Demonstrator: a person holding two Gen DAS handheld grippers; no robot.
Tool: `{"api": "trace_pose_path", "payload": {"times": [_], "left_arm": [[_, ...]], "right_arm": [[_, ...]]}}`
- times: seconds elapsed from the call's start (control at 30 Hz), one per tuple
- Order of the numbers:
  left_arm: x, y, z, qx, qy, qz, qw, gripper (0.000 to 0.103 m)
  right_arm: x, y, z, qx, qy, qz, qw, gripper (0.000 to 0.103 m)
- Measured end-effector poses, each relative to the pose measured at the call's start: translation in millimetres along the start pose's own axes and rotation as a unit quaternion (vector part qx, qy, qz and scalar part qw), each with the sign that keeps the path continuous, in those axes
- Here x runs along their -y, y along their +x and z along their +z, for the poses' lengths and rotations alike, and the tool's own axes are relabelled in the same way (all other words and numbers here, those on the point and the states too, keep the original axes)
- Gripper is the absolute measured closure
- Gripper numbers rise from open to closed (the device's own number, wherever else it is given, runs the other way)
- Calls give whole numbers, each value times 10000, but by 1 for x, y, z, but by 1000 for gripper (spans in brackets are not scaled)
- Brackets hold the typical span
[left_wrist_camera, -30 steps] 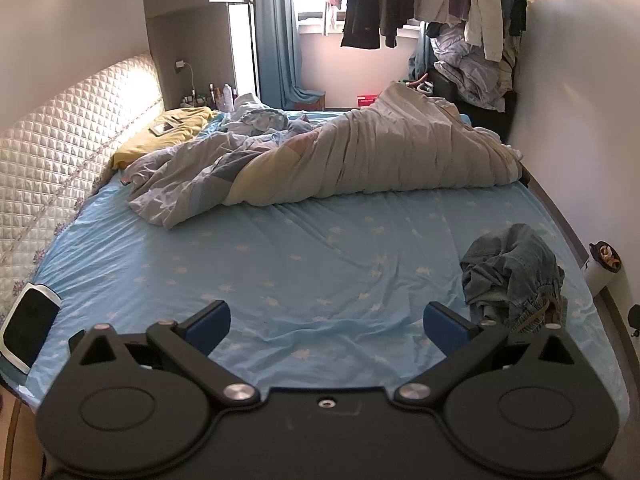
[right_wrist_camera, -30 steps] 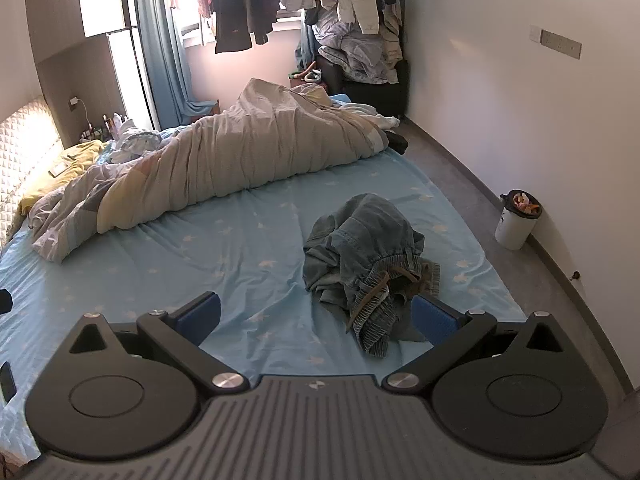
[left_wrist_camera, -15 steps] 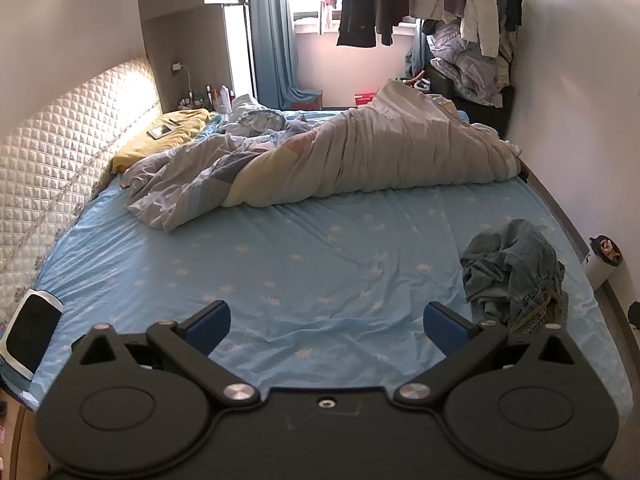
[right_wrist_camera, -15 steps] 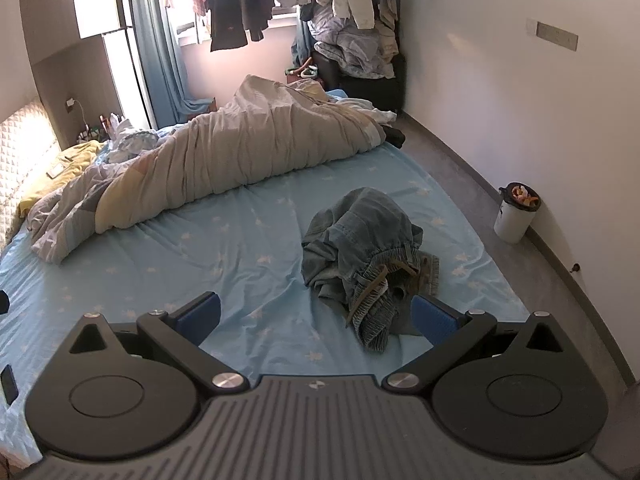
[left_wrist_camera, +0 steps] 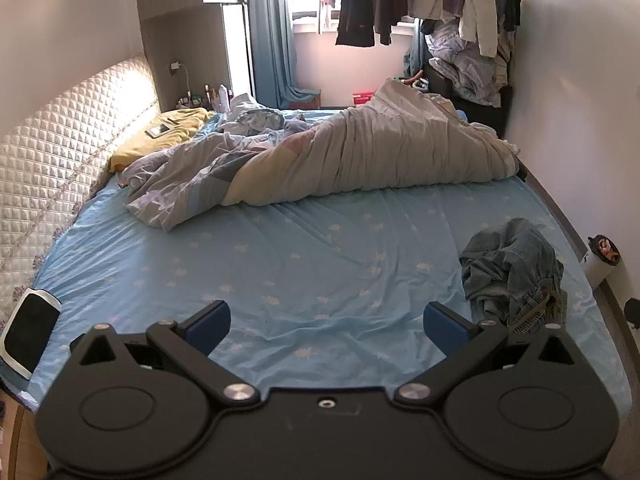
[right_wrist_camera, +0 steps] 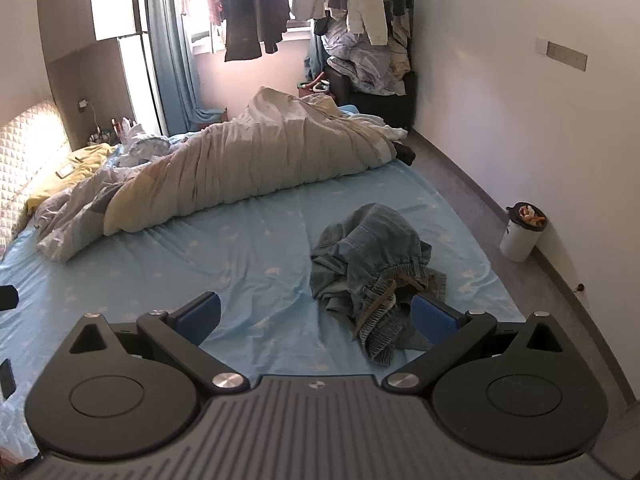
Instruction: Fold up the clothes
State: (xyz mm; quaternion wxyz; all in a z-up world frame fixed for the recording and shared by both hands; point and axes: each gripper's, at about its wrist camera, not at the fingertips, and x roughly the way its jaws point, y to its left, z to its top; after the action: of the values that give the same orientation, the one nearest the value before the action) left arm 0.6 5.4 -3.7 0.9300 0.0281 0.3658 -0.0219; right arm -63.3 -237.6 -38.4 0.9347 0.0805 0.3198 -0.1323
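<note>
A crumpled pair of blue denim trousers (right_wrist_camera: pixel 372 256) lies in a heap on the light blue bed sheet (right_wrist_camera: pixel 240 248), near the bed's right edge. In the left wrist view the same denim heap (left_wrist_camera: pixel 512 268) sits to the right of my left gripper (left_wrist_camera: pixel 326 322), which is open and holds nothing. My right gripper (right_wrist_camera: pixel 316 316) is open too, hovering just in front of the heap, with its right fingertip (right_wrist_camera: pixel 434 320) close over the waistband end.
A bunched grey duvet (left_wrist_camera: pixel 360 164) lies across the far half of the bed. The quilted headboard (left_wrist_camera: pixel 60 160) is at left, a yellow pillow (left_wrist_camera: pixel 160 140) by it. A white bin (right_wrist_camera: pixel 520 236) stands on the floor by the right wall. Clothes hang at the window (right_wrist_camera: pixel 256 12).
Both grippers have moved slightly back and up from the bed; the view of the denim heap has shifted a little. Nothing has been taken hold of.
</note>
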Motion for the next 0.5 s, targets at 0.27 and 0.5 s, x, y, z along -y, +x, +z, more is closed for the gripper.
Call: {"api": "trace_pose_path", "payload": {"times": [0.27, 0.5], "left_arm": [[-14, 1, -6, 131, 61, 39, 9999, 0], [-28, 12, -9, 273, 280, -47, 9992, 0]], "right_arm": [[-2, 2, -5, 112, 327, -55, 9994, 2], [-6, 1, -9, 170, 531, -74, 9984, 6]]}}
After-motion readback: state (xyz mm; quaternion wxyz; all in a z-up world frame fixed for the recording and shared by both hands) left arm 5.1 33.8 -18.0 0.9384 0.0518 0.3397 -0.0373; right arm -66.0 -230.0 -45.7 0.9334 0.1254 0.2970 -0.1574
